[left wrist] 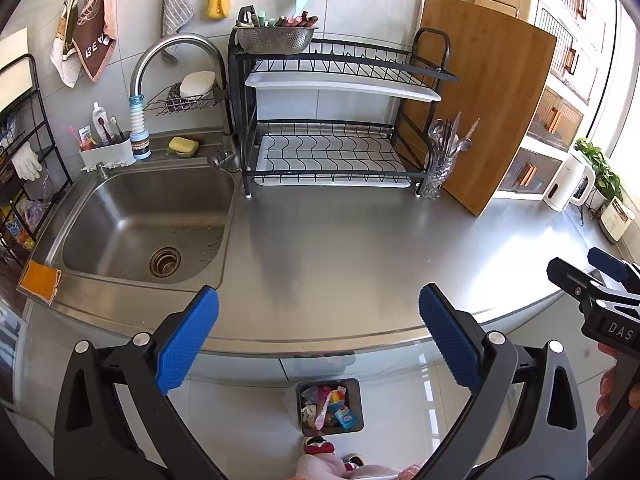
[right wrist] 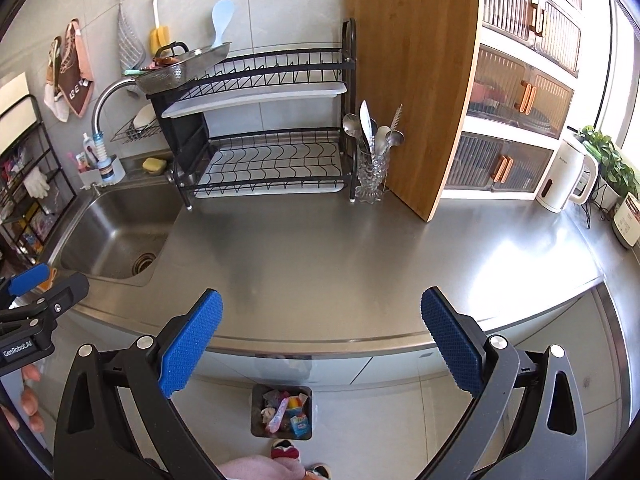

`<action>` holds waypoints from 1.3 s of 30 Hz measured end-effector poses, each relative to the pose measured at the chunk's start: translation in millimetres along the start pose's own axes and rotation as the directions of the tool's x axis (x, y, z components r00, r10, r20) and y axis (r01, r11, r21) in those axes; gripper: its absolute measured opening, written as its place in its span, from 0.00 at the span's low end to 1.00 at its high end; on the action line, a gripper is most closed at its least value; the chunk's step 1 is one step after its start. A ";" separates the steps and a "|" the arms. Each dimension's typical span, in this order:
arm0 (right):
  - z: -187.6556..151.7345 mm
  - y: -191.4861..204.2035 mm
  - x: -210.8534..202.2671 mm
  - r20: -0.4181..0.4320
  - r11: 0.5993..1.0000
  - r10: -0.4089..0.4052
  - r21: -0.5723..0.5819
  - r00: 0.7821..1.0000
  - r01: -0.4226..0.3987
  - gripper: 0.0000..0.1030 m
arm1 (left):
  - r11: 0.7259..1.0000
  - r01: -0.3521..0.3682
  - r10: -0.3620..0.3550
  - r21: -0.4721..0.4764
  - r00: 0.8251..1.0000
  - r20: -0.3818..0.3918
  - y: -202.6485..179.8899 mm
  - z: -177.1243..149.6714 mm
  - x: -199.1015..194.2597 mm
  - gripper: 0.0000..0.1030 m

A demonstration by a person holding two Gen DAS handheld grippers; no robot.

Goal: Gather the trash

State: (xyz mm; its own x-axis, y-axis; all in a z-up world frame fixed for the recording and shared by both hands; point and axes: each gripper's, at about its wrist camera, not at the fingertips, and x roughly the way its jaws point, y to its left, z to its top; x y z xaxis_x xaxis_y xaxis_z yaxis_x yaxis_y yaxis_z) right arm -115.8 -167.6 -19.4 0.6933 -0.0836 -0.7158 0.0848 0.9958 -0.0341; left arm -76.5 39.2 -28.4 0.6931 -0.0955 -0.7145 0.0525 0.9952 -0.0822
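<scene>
- Left gripper [left wrist: 319,338] and right gripper [right wrist: 321,340]: jaws spread wide, holding nothing.
- Directly below both: floor bin [left wrist: 330,406] holding the collected wrappers.
- Ahead: steel counter [left wrist: 340,248], no trash visible.
- Risk: stray litter may hide in the sink [left wrist: 132,220], so stopping now could miss it.
</scene>
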 end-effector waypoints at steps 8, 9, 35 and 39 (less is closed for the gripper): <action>7.7 4.2 8.9 -0.004 1.000 -0.016 0.006 1.000 0.016 0.97 | 1.000 0.007 -0.007 0.004 1.000 -0.001 6.3 8.7 9.4 0.92; 8.5 4.8 9.5 -0.004 1.000 -0.017 0.005 1.000 0.017 0.97 | 1.000 0.008 -0.008 0.003 1.000 -0.003 7.1 8.9 10.6 0.92; 14.7 10.0 19.0 -0.012 1.000 -0.011 -0.003 1.000 0.011 0.97 | 1.000 -0.008 0.008 -0.007 1.000 0.006 12.7 12.3 11.8 0.92; 14.7 9.8 19.0 -0.012 1.000 -0.011 -0.003 1.000 0.011 0.97 | 1.000 -0.009 0.009 -0.006 1.000 0.008 11.8 11.8 10.4 0.92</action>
State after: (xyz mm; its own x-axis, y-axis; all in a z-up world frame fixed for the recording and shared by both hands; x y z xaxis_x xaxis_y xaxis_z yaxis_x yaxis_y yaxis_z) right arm -91.3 -160.0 -23.1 0.6838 -0.0945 -0.7235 0.0902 0.9949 -0.0447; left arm -60.2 50.1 -28.6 0.6994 -0.0865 -0.7095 0.0419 0.9959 -0.0801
